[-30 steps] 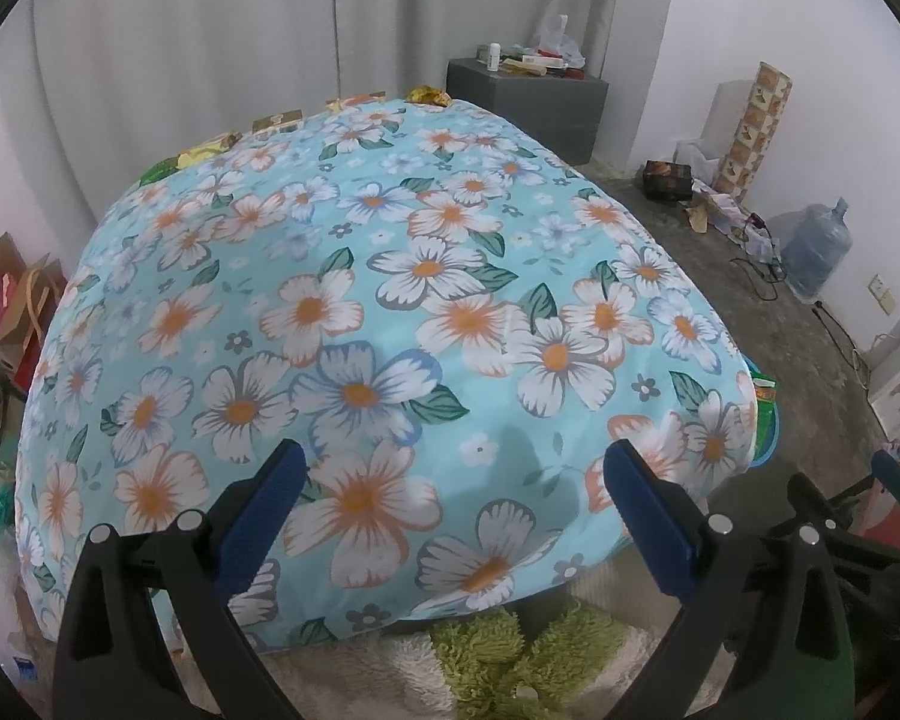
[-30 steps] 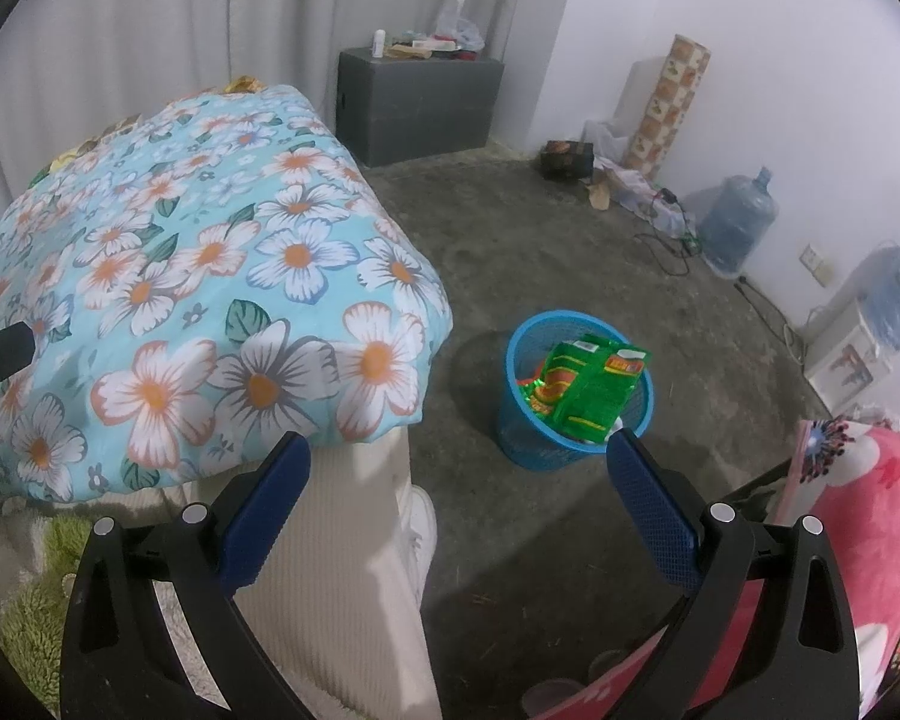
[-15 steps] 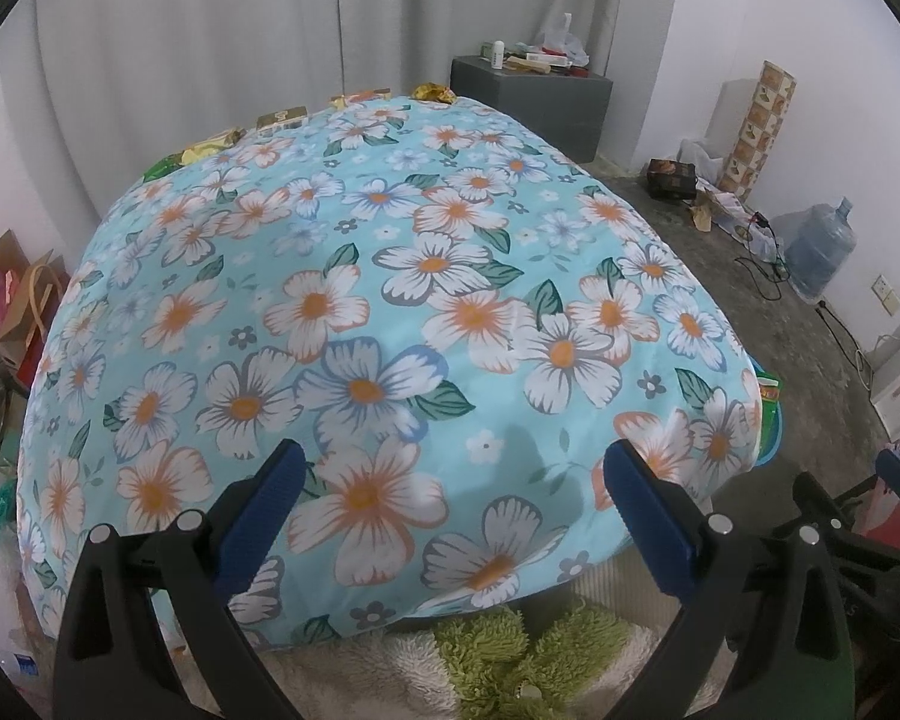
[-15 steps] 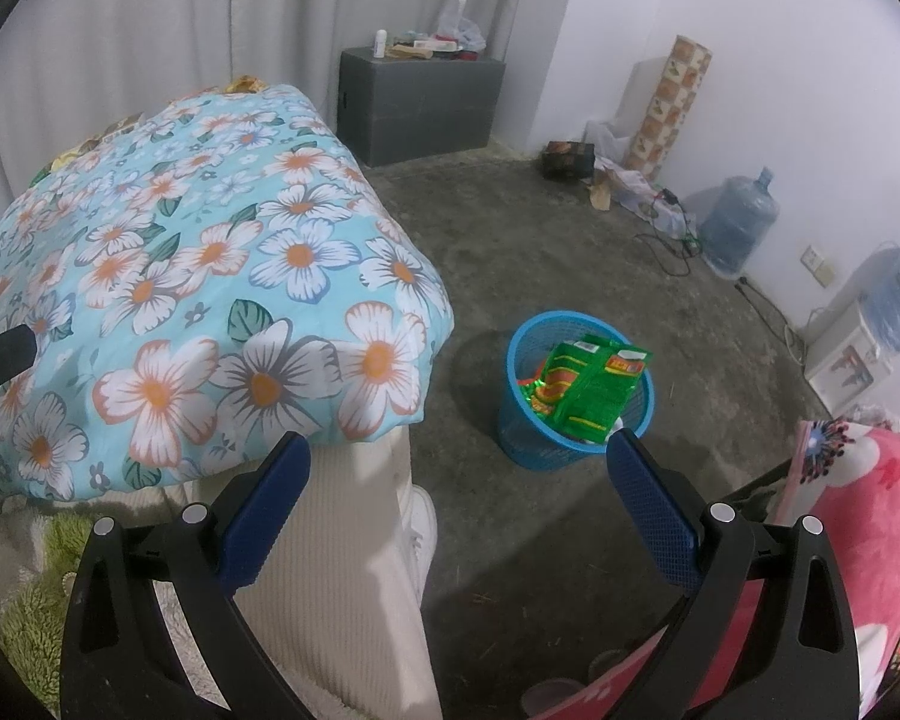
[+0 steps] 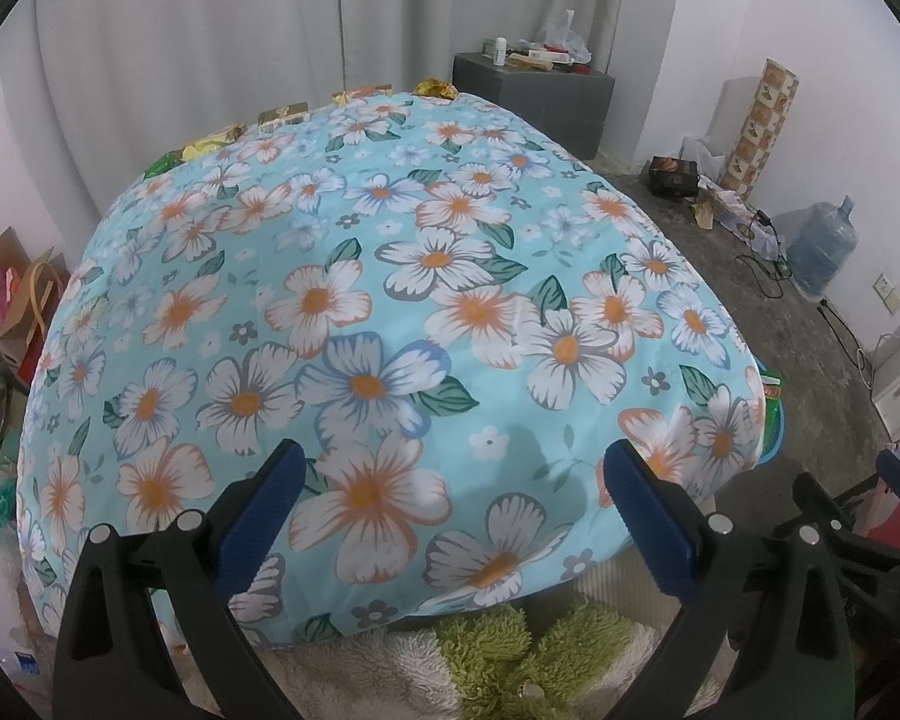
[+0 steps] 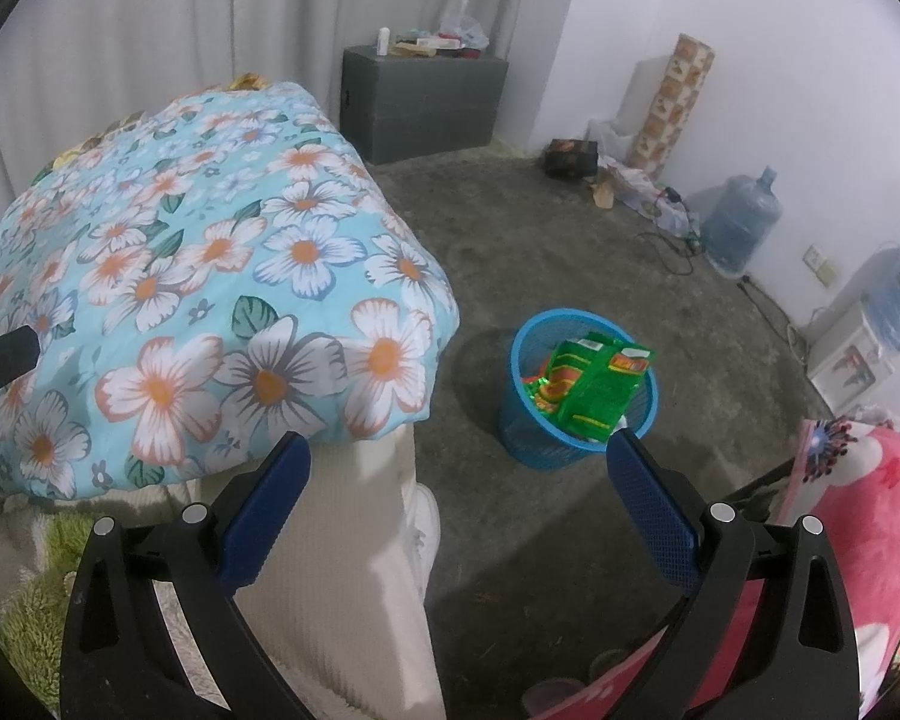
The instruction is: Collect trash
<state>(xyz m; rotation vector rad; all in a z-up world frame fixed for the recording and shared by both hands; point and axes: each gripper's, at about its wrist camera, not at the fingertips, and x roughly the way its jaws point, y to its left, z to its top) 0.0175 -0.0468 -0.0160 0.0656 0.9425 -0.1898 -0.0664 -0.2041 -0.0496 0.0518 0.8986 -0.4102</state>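
A blue mesh waste basket (image 6: pixel 578 384) stands on the floor to the right of the table, and green snack packets (image 6: pixel 594 378) stick out of its top. Several wrappers lie along the table's far edge: a gold one (image 5: pixel 435 87), a yellow one (image 5: pixel 210 144) and a green one (image 5: pixel 163 163). My left gripper (image 5: pixel 447 504) hangs open over the near part of the floral tablecloth (image 5: pixel 390 312), holding nothing. My right gripper (image 6: pixel 459 501) is open and empty above the floor, between the table corner and the basket.
A grey cabinet (image 6: pixel 423 99) with bottles and bags stands by the curtain. Along the right wall are a patterned roll (image 6: pixel 672 102), a water jug (image 6: pixel 741 222), cables and a dark box (image 6: pixel 572 157). Paper bags (image 5: pixel 12 312) sit left of the table; a pink blanket (image 6: pixel 864 546) lies at right.
The left wrist view has tilted slightly, so the table sits a little lower in frame. The right gripper has not moved. Both stay open.
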